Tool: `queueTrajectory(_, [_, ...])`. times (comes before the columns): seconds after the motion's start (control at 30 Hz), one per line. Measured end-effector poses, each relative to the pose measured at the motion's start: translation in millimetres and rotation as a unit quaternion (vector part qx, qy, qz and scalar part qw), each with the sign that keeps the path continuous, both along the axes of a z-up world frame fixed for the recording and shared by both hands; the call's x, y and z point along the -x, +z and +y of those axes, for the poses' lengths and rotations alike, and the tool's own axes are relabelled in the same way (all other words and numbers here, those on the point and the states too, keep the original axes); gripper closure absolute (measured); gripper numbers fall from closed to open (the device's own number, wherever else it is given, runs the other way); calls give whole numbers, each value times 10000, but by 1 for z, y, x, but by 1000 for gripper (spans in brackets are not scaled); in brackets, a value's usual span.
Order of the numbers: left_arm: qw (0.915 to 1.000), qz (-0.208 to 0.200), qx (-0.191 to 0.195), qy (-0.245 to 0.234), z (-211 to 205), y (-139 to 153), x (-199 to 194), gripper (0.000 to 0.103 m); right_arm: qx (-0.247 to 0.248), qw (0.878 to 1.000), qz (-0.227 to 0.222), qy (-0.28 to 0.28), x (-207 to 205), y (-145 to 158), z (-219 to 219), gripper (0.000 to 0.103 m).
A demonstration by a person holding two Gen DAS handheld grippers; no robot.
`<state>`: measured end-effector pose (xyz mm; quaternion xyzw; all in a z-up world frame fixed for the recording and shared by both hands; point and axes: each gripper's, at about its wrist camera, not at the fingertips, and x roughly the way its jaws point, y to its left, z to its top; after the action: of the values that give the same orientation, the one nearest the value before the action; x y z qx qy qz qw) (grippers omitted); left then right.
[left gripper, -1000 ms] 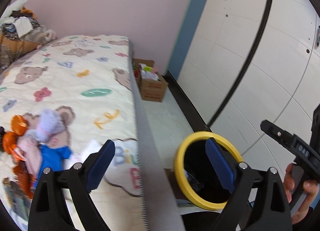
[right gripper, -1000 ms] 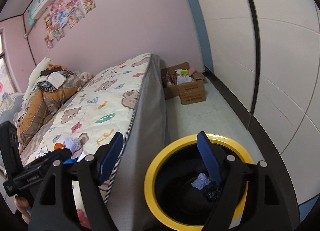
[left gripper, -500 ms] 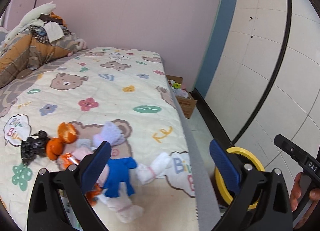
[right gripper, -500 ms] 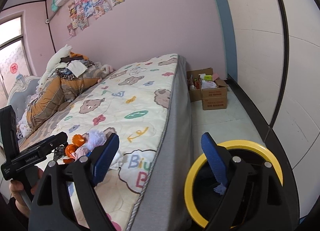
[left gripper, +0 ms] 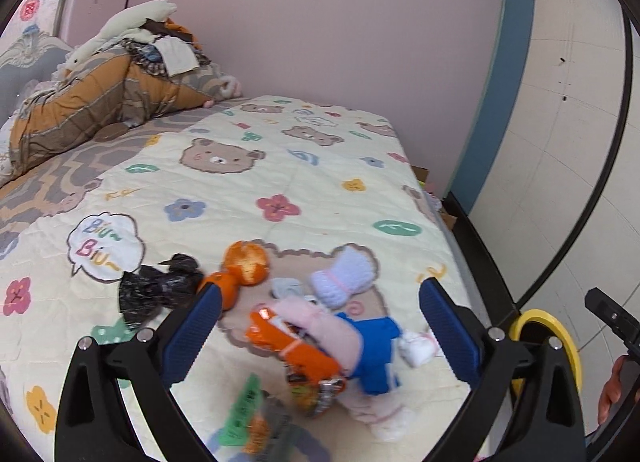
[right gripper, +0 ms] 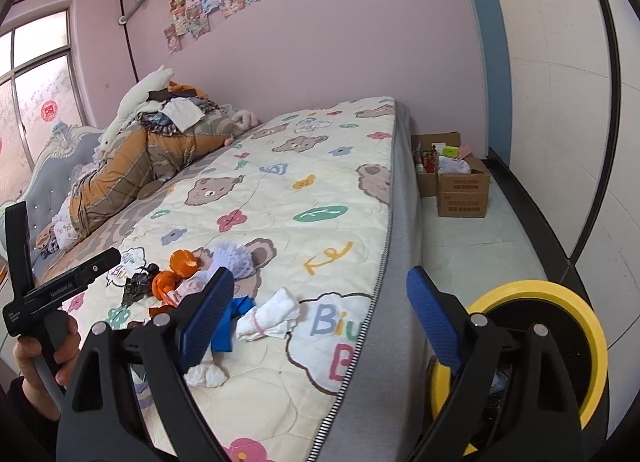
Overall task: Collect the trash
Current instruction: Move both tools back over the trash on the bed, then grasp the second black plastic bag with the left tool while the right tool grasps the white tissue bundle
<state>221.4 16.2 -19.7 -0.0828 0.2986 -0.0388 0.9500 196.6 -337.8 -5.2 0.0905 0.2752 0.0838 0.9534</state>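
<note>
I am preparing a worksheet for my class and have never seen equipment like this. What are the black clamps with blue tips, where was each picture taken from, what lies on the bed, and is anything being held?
No robot here: a person holds a two-finger gripper in each hand, each carrying a forward-looking fisheye camera. One picture looks along the left gripper, the other along the right gripper. The left stands open; the right's jaws are opening. Neither holds anything. On the bear-print bed cover lie a crumpled black bag, orange peel, an orange snack wrapper and small bundled socks or cloths. A yellow-rimmed bin stands on the floor beside the bed.
</note>
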Motion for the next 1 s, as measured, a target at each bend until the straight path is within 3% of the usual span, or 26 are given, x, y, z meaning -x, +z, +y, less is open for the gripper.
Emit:
queueTrajectory(0.4, [9972, 283, 111, 690, 81, -36, -14, 8, 30, 9986, 406, 335, -42, -38, 46, 18])
queueTrajectory(0.73, [9894, 596, 256, 1300, 145, -78, -34, 8, 174, 9954, 864, 376, -80, -77, 74, 18])
queueTrajectory(0.87, [9852, 705, 413, 1508, 164, -92, -41, 8, 162, 9934, 1063, 390, -93, -93, 83, 18])
queueTrajectory(1.0, [9841, 804, 330, 1548, 171, -103, -52, 8, 224, 9916, 1203, 422, -101, -104, 93, 18])
